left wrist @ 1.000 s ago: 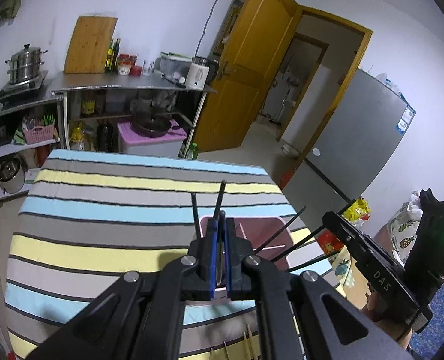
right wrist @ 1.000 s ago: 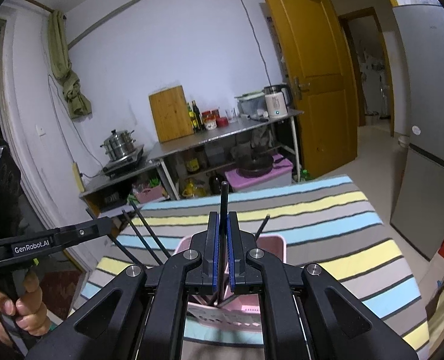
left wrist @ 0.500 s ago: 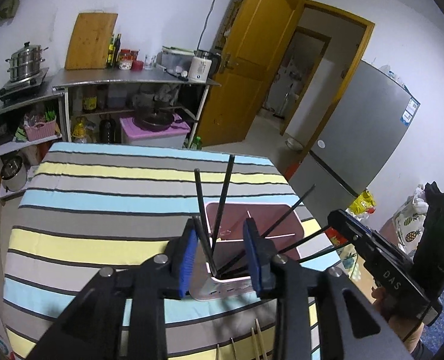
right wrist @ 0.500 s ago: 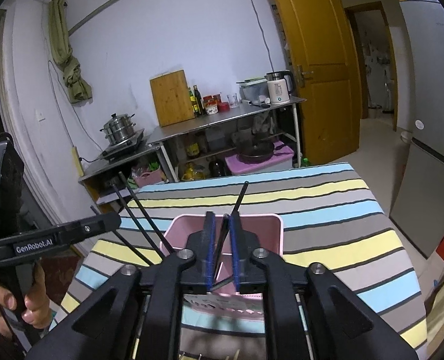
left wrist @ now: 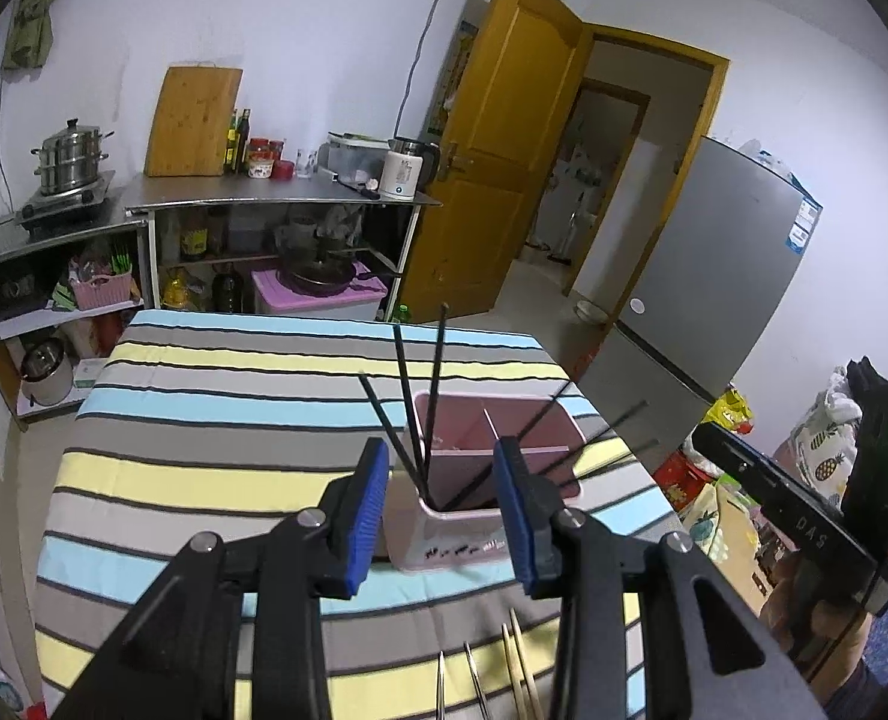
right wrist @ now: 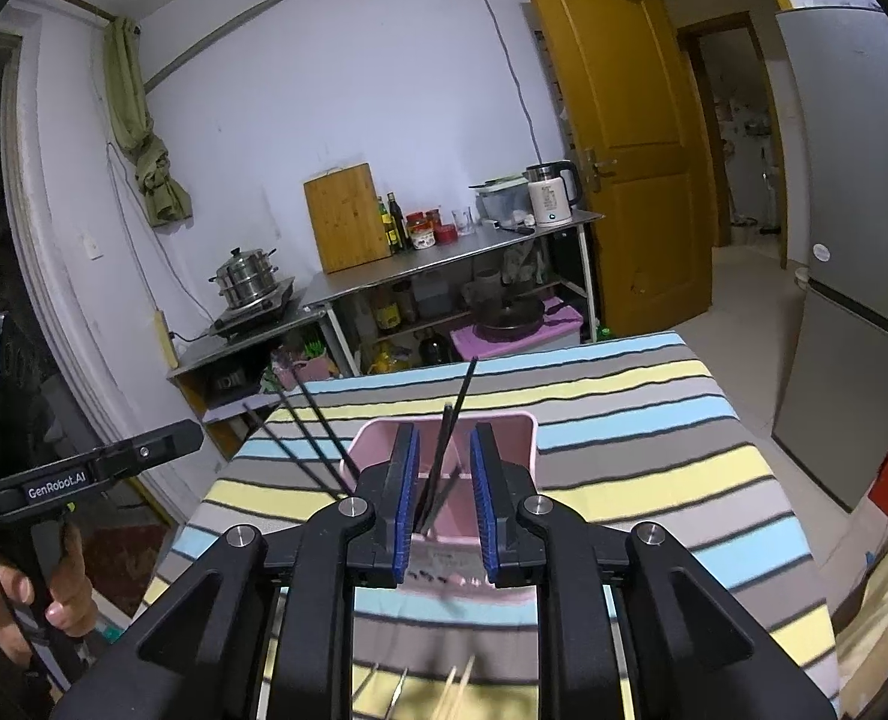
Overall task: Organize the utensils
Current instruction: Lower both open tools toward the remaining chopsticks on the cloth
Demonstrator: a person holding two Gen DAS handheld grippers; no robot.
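room: small kitchen, pale walls, an ochre door (left wrist: 504, 144) standing open, a grey fridge (left wrist: 726, 276) at the right.
surface: table under a striped cloth (left wrist: 216, 450) of blue, yellow and grey bands.
near edge: a few pale wooden chopsticks (left wrist: 519, 669) and thin metal ones (left wrist: 474, 678) lie loose on the cloth, just inside the table's near edge, below both grippers.
left gripper (left wrist: 441, 516): blue pads spread, nothing pinched; jaws have just been opening. it sits just short of the holder's near left corner.
right gripper (right wrist: 442, 501): blue pads apart with a narrow gap, jaws have just been opening; two black sticks show through the gap, whether a pad touches them cannot be told.
holder: pink utensil holder (left wrist: 474, 525), divided inside, stands upright toward the table's near right part, just beyond the pads.
black chopsticks (left wrist: 420, 396): several stand tilted in the holder's near compartment, fanning left and right over its rim.
far: steel shelf unit (left wrist: 276, 204) against the back wall with a wooden cutting board (left wrist: 195, 120), bottles, a white kettle (left wrist: 402, 174); a steamer pot (left wrist: 72, 153) on a burner at the left.
hands: a person's hand (right wrist: 30, 594) grips the left gripper's handle, seen from the right wrist view.
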